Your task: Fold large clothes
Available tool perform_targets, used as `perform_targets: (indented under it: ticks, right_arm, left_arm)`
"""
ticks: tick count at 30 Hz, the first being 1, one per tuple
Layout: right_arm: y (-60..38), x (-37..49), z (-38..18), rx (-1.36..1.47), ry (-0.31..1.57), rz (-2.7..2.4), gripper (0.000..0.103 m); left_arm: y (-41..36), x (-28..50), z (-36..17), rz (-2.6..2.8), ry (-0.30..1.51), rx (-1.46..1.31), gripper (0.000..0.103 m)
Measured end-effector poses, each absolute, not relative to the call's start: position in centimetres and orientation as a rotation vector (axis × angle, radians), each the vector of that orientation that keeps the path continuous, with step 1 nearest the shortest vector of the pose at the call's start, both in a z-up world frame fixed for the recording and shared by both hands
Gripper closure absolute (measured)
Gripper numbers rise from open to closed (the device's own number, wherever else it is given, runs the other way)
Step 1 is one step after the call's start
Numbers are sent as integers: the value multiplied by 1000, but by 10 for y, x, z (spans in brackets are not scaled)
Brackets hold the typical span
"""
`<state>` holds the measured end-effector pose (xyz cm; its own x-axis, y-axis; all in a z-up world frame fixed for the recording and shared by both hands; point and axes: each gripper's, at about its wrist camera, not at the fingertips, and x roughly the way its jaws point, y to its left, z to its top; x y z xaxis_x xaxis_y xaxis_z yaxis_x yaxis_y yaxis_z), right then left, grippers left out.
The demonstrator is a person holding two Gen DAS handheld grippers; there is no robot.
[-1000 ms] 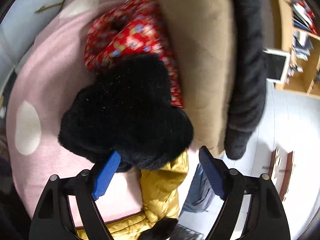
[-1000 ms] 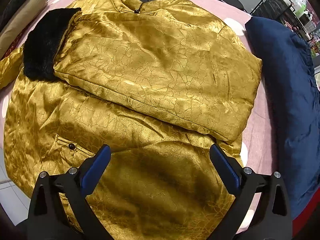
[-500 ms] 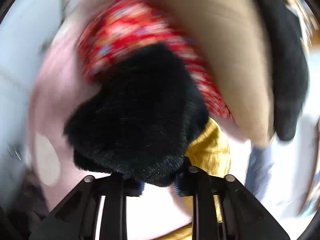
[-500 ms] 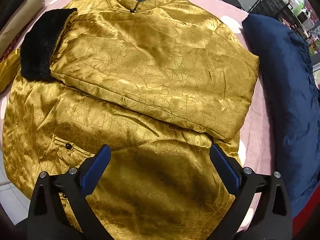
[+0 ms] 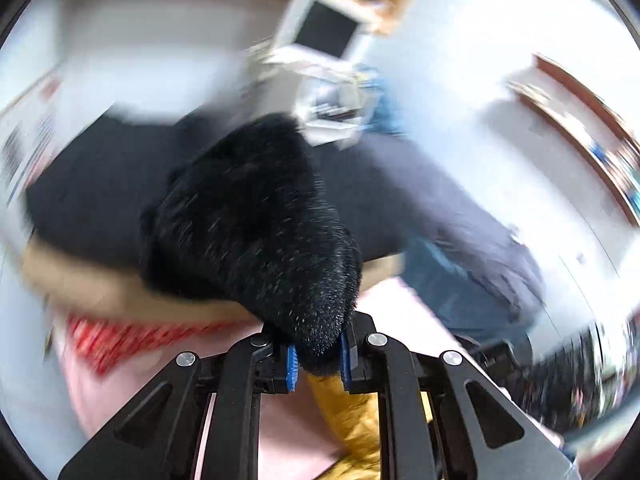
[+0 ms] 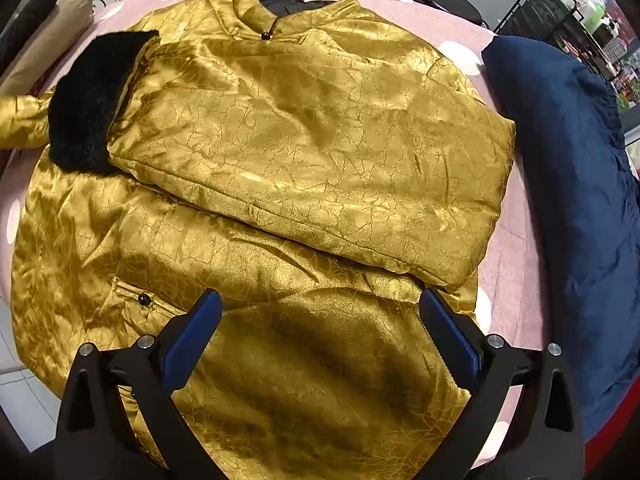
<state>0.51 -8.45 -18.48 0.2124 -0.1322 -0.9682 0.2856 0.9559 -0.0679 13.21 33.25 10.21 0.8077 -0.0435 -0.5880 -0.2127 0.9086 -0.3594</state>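
1. Surface: pink cloth with white dots (image 6: 516,248) covers the table. The left wrist view is heavily motion-blurred; a white floor, a wooden shelf and a white-framed dark panel (image 5: 324,30) can just be made out behind.
2. Task item: gold jacket (image 6: 280,160) lies flat across the cloth, collar at the far edge. One sleeve is folded across the chest, and its black fur cuff (image 6: 92,104) sits at the left shoulder.
3. Left side: the left gripper (image 5: 318,360) is clamped on the other fur cuff (image 5: 256,220). The blue pads are pressed against the fur, and the gold sleeve (image 5: 348,412) hangs below between the fingers.
4. Left gripper pose: it points out at the room, with the tan folded cloth (image 5: 92,284) and the red patterned garment (image 5: 120,336) low in the frame.
5. Change: one second ago this claw stood wide apart beside the cuff, looking down at the pink cloth. It has since closed, lifted and swung upward.
6. Right side: the right gripper (image 6: 320,332) hovers over the jacket's lower hem with its jaws spread wide and nothing between them.
7. Change: its view is nearly the same as before, only slightly shifted.
8. Far right: a navy padded garment (image 6: 568,184) lies just beside the jacket.
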Motion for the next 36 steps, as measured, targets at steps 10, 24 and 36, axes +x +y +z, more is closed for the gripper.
perform_targets:
  ticks: [10, 24, 36]
  right_arm:
    - [-111, -8, -177, 226, 1292, -368, 6]
    - [-147, -34, -185, 334, 1306, -484, 6]
    - [-169, 12, -155, 372, 1189, -449, 6]
  left_arm:
    - [107, 151, 81, -404, 762, -194, 89]
    - [-54, 85, -60, -635, 1024, 230, 80]
    - [2, 49, -64, -676, 1044, 211, 7]
